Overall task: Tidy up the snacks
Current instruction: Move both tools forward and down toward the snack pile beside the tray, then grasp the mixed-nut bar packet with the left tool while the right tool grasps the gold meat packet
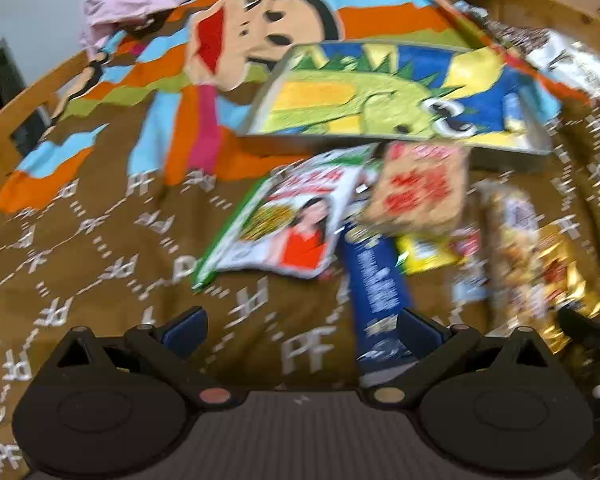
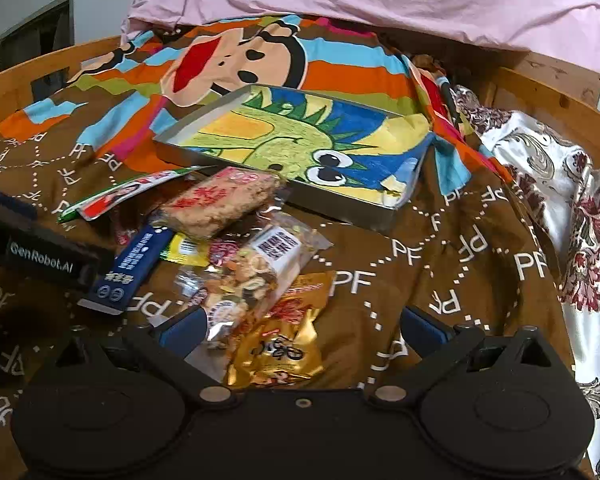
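Observation:
A heap of snack packets lies on a brown printed blanket. It holds a blue packet (image 2: 130,266), a rice cracker bar (image 2: 216,204), a clear nut mix bag (image 2: 252,276), a gold packet (image 2: 278,350), a yellow packet (image 2: 188,250) and a white-green packet (image 2: 128,194). A shallow grey box (image 2: 292,144) with a dinosaur drawing lies behind them. My right gripper (image 2: 300,328) is open just over the gold packet. My left gripper (image 1: 300,330) is open, its right finger next to the blue packet (image 1: 376,284); the view is blurred. The box (image 1: 380,96) and white-green packet (image 1: 288,224) show there too.
The blanket (image 2: 440,248) covers a bed with a wooden frame (image 2: 548,96). A pink sheet (image 2: 380,0) lies at the back. A white floral cloth (image 2: 572,184) lies on the right. The left gripper's body (image 2: 40,256) shows at the left of the right wrist view.

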The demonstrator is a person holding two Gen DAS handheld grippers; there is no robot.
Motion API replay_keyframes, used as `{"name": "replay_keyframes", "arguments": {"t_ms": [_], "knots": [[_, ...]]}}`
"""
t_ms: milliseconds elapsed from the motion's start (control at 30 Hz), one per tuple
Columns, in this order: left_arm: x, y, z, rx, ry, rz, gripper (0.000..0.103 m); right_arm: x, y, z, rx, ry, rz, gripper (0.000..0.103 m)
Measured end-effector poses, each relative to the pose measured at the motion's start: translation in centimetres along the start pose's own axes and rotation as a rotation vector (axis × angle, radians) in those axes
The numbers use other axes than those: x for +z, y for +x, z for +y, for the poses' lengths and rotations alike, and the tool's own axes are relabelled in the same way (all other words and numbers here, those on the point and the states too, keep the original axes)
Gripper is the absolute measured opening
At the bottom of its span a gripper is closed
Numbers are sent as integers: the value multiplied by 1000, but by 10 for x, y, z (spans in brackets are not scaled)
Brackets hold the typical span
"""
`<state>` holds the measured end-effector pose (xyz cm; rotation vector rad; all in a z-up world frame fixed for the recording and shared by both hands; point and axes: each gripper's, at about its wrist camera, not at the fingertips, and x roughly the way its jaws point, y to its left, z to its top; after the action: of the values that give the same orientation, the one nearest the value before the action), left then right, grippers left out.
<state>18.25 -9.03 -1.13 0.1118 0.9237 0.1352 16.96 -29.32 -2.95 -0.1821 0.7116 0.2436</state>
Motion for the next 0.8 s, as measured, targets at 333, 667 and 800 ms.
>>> {"name": "replay_keyframes", "arguments": {"t_ms": [333, 667, 800], "knots": [[26, 2, -51, -177, 149, -74, 102, -7, 21, -6, -33, -45, 82, 102], [32, 24, -88, -246, 216, -3, 102, -10, 29, -9, -12, -28, 129, 102], [31, 28, -90, -261, 208, 10, 100, -10, 29, -10, -9, -20, 130, 102]]}}
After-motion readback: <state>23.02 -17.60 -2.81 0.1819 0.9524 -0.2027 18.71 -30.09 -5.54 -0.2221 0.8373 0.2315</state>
